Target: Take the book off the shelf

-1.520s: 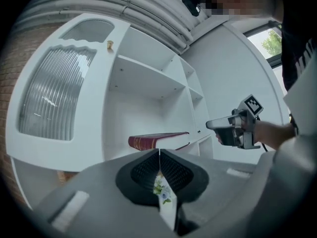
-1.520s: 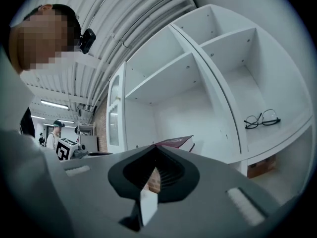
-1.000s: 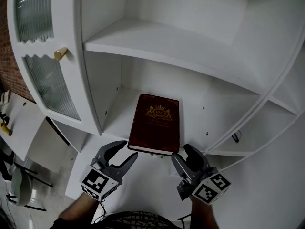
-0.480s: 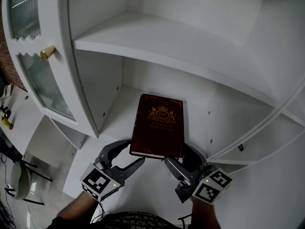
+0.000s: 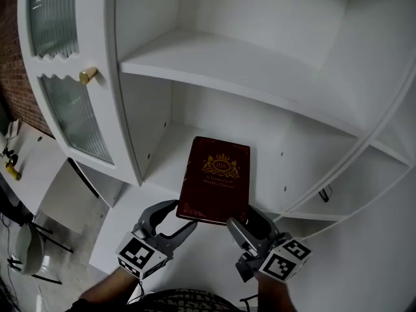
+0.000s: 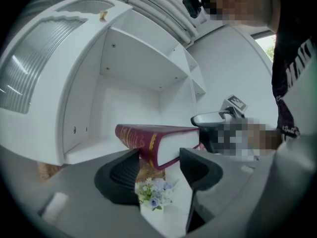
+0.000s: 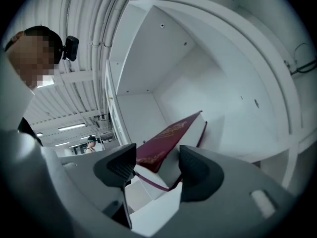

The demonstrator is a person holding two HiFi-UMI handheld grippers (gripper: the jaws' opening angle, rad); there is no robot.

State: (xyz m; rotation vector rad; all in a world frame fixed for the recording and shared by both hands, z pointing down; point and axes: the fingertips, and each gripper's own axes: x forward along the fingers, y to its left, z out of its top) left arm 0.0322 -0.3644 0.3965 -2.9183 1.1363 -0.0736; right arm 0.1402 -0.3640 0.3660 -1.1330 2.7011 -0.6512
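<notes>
Shows the dark red book (image 5: pixel 216 179) lying cover up on the lower shelf (image 5: pixel 166 161) of a white cabinet, near end overhanging the front edge. Sets its two near corners between spread jaws: left gripper (image 5: pixel 175 218) at the spine corner, right gripper (image 5: pixel 246 223) at the page-side corner, both wide apart and pinching nothing. Cannot tell whether any pad touches the book. Has an upper shelf (image 5: pixel 221 60) close above, and a ribbed-glass door (image 5: pixel 68 116) with a brass knob (image 5: pixel 87 76) standing to the left, brick wall (image 5: pixel 10 64) beyond. Catches a small bunch of flowers (image 6: pixel 152 191) low between the left jaws, well below the book. Points both grippers upward from beneath the shelf edge, marker cubes toward the person, forearms close together.
</notes>
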